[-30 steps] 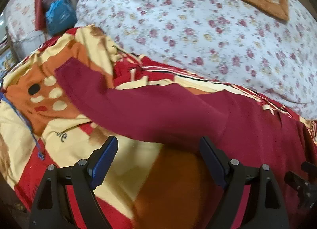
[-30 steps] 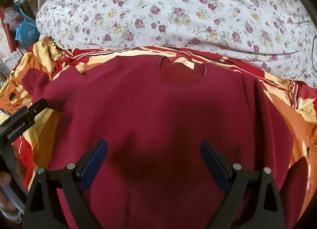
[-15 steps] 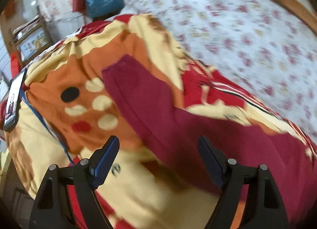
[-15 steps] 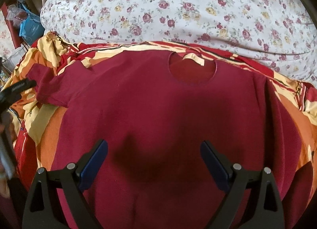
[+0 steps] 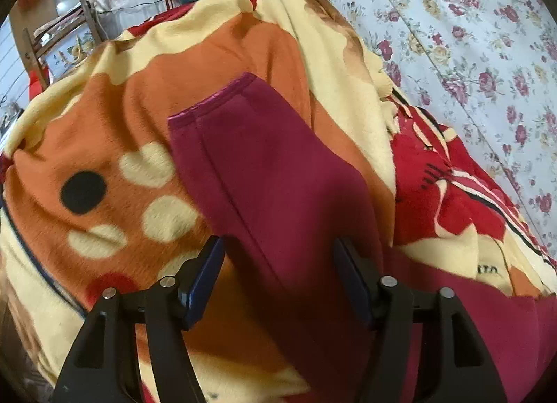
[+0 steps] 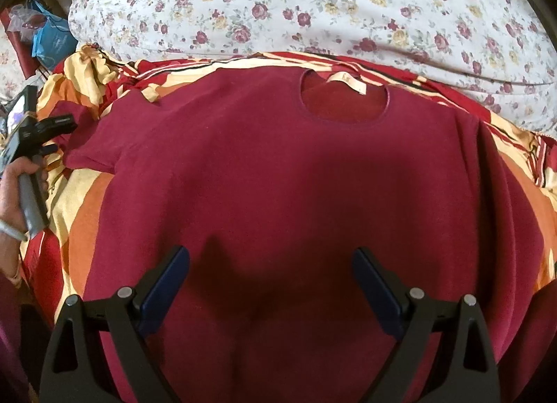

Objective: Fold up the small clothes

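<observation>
1. A maroon shirt [image 6: 296,176] is lying flat, front up, neck hole toward the floral bedding [image 6: 313,2], on an orange, yellow and red blanket [image 6: 80,208].
2. The shirt's sleeve [image 5: 264,173] is stretching out over the blanket, cuff pointing away from the camera.
3. The left gripper [image 5: 278,256] is hovering over that sleeve, jaws closing, sleeve lying between the blue pads [image 5: 205,274]; pads not visibly pressing cloth.
4. The right gripper [image 6: 271,274] is hanging over the shirt's lower middle, jaws spread wide, gripping nothing.
5. A hand [image 6: 14,187] is holding the left gripper's handle at the right view's left edge.
</observation>
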`<state>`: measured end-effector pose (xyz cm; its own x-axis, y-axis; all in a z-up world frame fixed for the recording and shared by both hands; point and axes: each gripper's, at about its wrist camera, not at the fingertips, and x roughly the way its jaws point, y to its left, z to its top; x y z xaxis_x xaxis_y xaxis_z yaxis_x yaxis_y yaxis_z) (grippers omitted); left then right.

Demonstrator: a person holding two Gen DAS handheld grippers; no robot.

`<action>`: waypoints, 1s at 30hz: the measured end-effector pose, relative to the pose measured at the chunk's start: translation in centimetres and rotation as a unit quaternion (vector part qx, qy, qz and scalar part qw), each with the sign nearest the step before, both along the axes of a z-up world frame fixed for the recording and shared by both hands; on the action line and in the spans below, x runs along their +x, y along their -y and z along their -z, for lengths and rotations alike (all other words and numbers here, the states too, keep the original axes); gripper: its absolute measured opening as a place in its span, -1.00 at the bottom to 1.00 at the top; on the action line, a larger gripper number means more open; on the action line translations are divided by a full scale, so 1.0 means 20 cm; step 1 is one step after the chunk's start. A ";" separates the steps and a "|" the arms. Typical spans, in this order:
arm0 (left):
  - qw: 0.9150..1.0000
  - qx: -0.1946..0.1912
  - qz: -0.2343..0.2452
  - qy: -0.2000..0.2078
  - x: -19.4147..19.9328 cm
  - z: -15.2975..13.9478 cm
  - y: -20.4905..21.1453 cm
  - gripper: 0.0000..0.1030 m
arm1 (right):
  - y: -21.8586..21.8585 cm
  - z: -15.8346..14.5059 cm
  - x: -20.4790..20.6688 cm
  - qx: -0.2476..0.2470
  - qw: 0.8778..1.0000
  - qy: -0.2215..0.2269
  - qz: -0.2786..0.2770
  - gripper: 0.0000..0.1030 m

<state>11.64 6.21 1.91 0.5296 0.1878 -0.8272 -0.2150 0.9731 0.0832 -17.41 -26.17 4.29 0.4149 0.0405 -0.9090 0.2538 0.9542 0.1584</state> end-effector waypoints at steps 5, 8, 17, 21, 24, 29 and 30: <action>0.999 -0.033 0.022 -0.003 0.00 0.01 0.01 -0.95 | -0.01 0.01 0.00 -0.001 1.000 -0.006 -0.003 0.88; 0.998 -0.039 0.040 0.025 -0.08 -0.08 0.06 -1.00 | 0.00 0.01 0.00 0.005 1.000 -0.004 0.004 0.88; 0.997 -0.020 0.045 0.065 -0.21 -0.22 0.16 -0.76 | -0.01 -0.02 -0.04 0.012 1.000 0.001 0.003 0.88; 1.000 0.009 -0.012 0.022 -0.15 -0.11 0.04 -0.57 | 0.00 -0.01 -0.04 0.014 1.000 -0.004 0.007 0.88; 0.999 0.011 -0.043 0.000 -0.10 -0.02 -0.06 -0.32 | -0.01 0.01 -0.03 0.010 1.000 -0.007 0.005 0.88; 0.998 -0.013 -0.062 -0.021 -0.02 0.07 -0.12 -0.22 | -0.03 0.02 -0.01 0.002 1.000 -0.013 -0.001 0.88; 0.998 -0.014 -0.061 -0.019 -0.01 0.07 -0.12 -0.21 | -0.03 0.02 0.00 0.003 1.000 -0.014 0.000 0.88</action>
<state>11.38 8.55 0.43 0.4730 0.2253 -0.8518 -0.3300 0.9417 0.0658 -17.51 -25.53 3.82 0.3901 0.0467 -0.9196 0.2573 0.9534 0.1576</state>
